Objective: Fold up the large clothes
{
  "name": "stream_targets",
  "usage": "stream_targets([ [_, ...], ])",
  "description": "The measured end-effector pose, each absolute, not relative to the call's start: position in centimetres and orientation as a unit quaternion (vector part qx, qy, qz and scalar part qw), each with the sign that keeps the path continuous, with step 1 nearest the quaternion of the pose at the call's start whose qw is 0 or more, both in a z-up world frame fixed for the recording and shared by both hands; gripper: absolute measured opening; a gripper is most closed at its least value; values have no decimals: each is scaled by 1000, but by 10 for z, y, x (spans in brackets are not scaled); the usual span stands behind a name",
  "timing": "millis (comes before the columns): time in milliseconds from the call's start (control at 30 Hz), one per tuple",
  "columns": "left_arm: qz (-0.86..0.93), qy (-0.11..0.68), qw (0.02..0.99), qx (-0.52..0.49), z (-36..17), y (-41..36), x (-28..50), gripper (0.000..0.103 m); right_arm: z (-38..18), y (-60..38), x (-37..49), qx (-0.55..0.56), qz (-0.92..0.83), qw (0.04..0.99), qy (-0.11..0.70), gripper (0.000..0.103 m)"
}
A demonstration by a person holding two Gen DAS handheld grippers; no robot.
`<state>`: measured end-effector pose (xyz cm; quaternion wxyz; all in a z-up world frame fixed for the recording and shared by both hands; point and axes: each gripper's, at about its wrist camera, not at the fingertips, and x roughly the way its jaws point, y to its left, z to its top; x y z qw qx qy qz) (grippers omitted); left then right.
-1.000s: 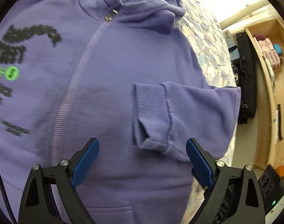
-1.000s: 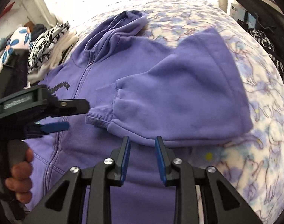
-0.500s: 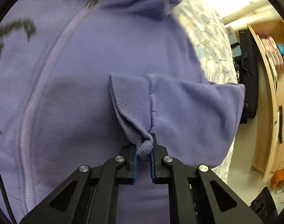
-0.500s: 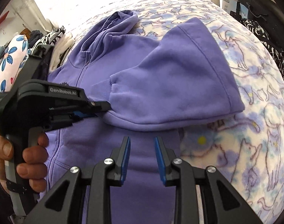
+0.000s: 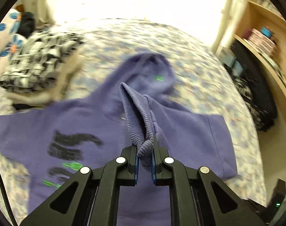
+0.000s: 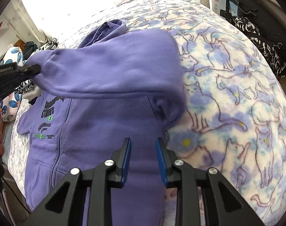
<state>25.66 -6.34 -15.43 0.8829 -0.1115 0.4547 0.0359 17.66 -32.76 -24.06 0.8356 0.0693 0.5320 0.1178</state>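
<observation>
Purple zip hoodie (image 6: 97,131) lies face up on the bed (image 6: 237,98), hood toward the far edge, hem toward the near edge, body spread flat across the cat-print blanket. Left gripper (image 5: 144,162) is clamped on the ribbed cuff (image 5: 141,128) of one sleeve; the cuff bunches between the jaws, and the sleeve (image 6: 109,73) hangs lifted above the chest, stretched across the body in the right wrist view. Right gripper (image 6: 143,160) hovers over the lower body of the hoodie near its blanket-side edge, jaws apart, holding nothing. Progress, as judged: early. One sleeve is in hand but not laid flat; the other sleeve (image 5: 15,128) is spread out toward the opposite edge of the bed, and body and hood are unfolded. Left to do: settle both sleeves, fold the body. Containers: none on the bed. A wooden shelf unit (image 5: 265,43) beside the bed holds boxes, contents blurred. A pile of patterned clothes (image 5: 39,64) sits near the bed's far corner.
</observation>
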Motion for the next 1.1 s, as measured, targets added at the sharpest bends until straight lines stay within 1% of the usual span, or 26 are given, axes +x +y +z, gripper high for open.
stream_targets([
  [67, 70, 463, 876, -112, -163, -37, 257, 9, -241, -324, 179, 65, 121, 834, 534, 27],
  [133, 99, 488, 859, -118, -184, -4, 249, 18, -244, -319, 182, 62, 123, 830, 541, 27],
  [167, 102, 499, 852, -125, -195, 3, 250, 32, -247, -317, 184, 61, 124, 825, 548, 28],
  [200, 103, 518, 837, -142, -210, 13, 250, 46, -249, -316, 185, 62, 126, 823, 551, 32],
  [267, 107, 542, 817, -166, -235, 26, 247, 54, -252, -315, 188, 64, 125, 820, 555, 38],
  [300, 107, 550, 810, -174, -244, 30, 247, 54, -252, -315, 190, 64, 124, 820, 555, 40],
  [433, 116, 572, 788, -194, -277, 48, 246, 54, -250, -318, 198, 74, 126, 817, 558, 41],
  [500, 117, 569, 787, -210, -283, 60, 245, 60, -247, -320, 205, 76, 123, 817, 559, 41],
  [567, 122, 565, 786, -219, -289, 72, 250, 63, -243, -321, 211, 75, 118, 821, 553, 41],
  [700, 116, 572, 782, -218, -297, 81, 263, 66, -237, -323, 229, 77, 133, 832, 533, 42],
  [767, 108, 580, 776, -221, -304, 85, 270, 68, -242, -322, 243, 71, 132, 828, 540, 43],
  [867, 96, 587, 774, -216, -312, 88, 272, 71, -255, -327, 262, 97, 134, 818, 550, 43],
  [933, 92, 588, 776, -209, -312, 87, 273, 71, -264, -328, 270, 101, 127, 814, 558, 43],
  [967, 91, 590, 776, -201, -312, 86, 273, 69, -270, -329, 274, 100, 123, 811, 563, 43],
  [1000, 91, 592, 777, -196, -312, 85, 274, 55, -275, -329, 277, 101, 121, 807, 570, 43],
  [1033, 84, 594, 777, -191, -310, 81, 275, 47, -278, -329, 278, 105, 122, 804, 572, 43],
  [1100, 54, 594, 781, -187, -303, 74, 279, 11, -281, -328, 277, 111, 123, 800, 576, 43],
])
